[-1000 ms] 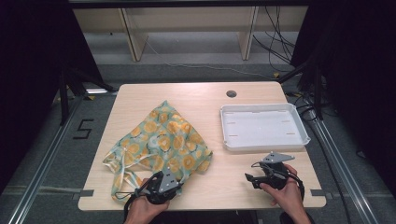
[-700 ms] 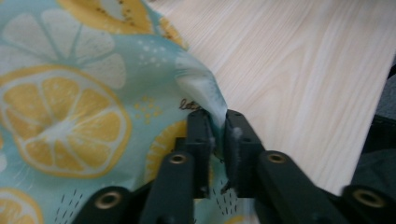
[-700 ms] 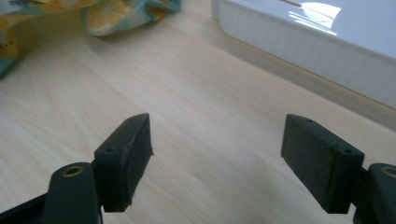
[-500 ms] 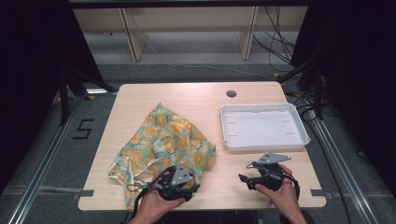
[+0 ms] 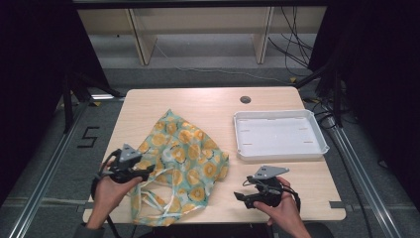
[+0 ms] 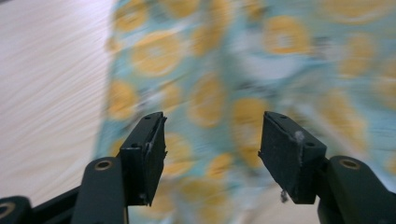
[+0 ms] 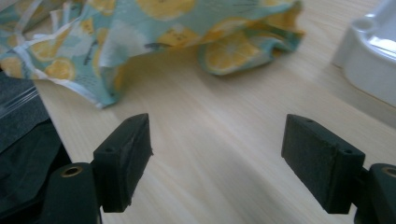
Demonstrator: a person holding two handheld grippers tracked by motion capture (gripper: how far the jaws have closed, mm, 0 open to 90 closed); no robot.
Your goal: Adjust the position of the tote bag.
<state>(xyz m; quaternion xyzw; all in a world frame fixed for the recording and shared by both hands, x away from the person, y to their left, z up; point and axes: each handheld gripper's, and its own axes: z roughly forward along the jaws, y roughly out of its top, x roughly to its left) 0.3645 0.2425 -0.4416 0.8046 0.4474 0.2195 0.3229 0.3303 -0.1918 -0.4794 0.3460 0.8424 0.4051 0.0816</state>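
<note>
Our left claw [image 5: 141, 172] has just been opening; its jaws stand apart with nothing pinched, at the left edge of the lemon-print cloth [image 5: 183, 163], whose long axis runs from the desk's [image 5: 208, 106] near-left corner toward its middle. Our right claw [image 5: 242, 196] gapes empty over bare wood by the near edge, the cloth's crumpled corner ahead. The white tray [image 5: 317, 148] sits clear, toward the right edge.
</note>
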